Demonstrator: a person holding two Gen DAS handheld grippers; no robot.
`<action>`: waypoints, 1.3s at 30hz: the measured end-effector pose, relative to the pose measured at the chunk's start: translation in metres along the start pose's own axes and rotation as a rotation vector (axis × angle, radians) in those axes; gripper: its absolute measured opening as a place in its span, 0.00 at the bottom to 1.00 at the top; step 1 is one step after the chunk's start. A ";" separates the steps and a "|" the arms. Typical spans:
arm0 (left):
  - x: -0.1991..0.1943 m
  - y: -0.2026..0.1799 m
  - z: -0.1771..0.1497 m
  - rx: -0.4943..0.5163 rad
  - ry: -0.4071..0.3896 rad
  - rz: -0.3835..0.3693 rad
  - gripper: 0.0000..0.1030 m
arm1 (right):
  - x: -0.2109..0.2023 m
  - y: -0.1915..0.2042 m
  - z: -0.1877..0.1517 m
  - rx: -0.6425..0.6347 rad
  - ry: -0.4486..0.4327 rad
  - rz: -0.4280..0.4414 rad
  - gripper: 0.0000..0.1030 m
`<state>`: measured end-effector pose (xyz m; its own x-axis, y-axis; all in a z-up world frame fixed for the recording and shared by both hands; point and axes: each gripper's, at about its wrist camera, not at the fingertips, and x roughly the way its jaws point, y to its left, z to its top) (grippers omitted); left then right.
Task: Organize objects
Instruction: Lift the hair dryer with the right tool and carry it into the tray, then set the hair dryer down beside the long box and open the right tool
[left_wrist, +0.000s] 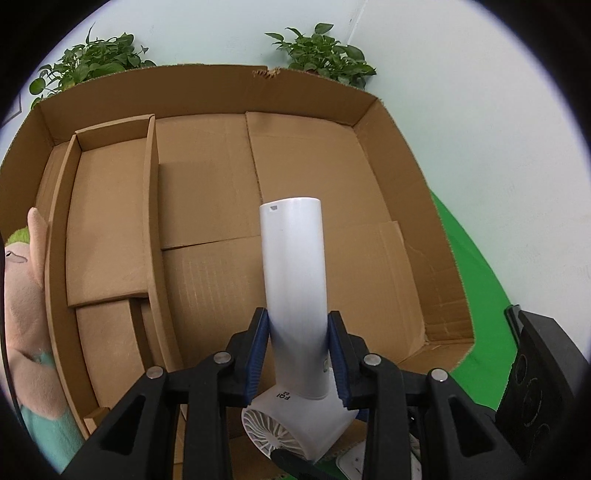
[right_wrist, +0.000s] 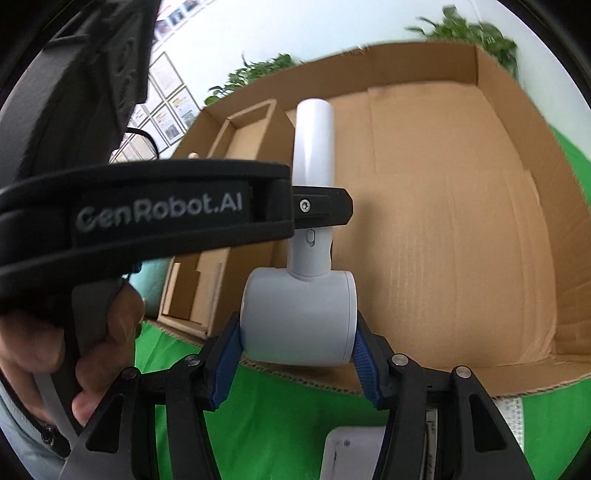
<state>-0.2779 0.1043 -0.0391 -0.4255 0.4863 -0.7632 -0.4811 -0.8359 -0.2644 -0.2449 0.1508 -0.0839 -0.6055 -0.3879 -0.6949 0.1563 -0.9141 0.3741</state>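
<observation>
A white handheld fan is held by both grippers over the front edge of a large open cardboard box (left_wrist: 388, 155). My left gripper (left_wrist: 298, 354) is shut on the fan's white handle (left_wrist: 293, 258), which points into the box. My right gripper (right_wrist: 297, 354) is shut on the fan's round head (right_wrist: 299, 317). In the right wrist view the left gripper (right_wrist: 317, 208) crosses from the left and clamps the handle (right_wrist: 314, 144). The fan's grille (left_wrist: 266, 428) shows below the left fingers.
A smaller cardboard tray (left_wrist: 107, 229) sits inside the box at its left. A pink and green plush toy (left_wrist: 26, 306) lies outside the box's left wall. Green cloth (right_wrist: 273, 424) covers the table. Potted plants (left_wrist: 321, 51) stand behind the box. A white object (right_wrist: 351, 454) lies below the right gripper.
</observation>
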 end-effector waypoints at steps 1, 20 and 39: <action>0.002 0.001 0.000 -0.003 0.006 0.001 0.30 | 0.003 -0.001 0.000 0.002 0.001 -0.002 0.51; -0.050 0.029 -0.005 -0.080 -0.125 0.075 0.31 | 0.006 0.005 0.023 0.040 0.042 0.084 0.60; -0.055 0.064 -0.064 -0.092 -0.086 0.091 0.31 | 0.052 -0.011 0.018 0.054 0.117 0.109 0.32</action>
<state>-0.2365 0.0073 -0.0516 -0.5299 0.4245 -0.7341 -0.3671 -0.8952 -0.2527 -0.2922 0.1424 -0.1131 -0.4915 -0.4982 -0.7143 0.1719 -0.8596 0.4812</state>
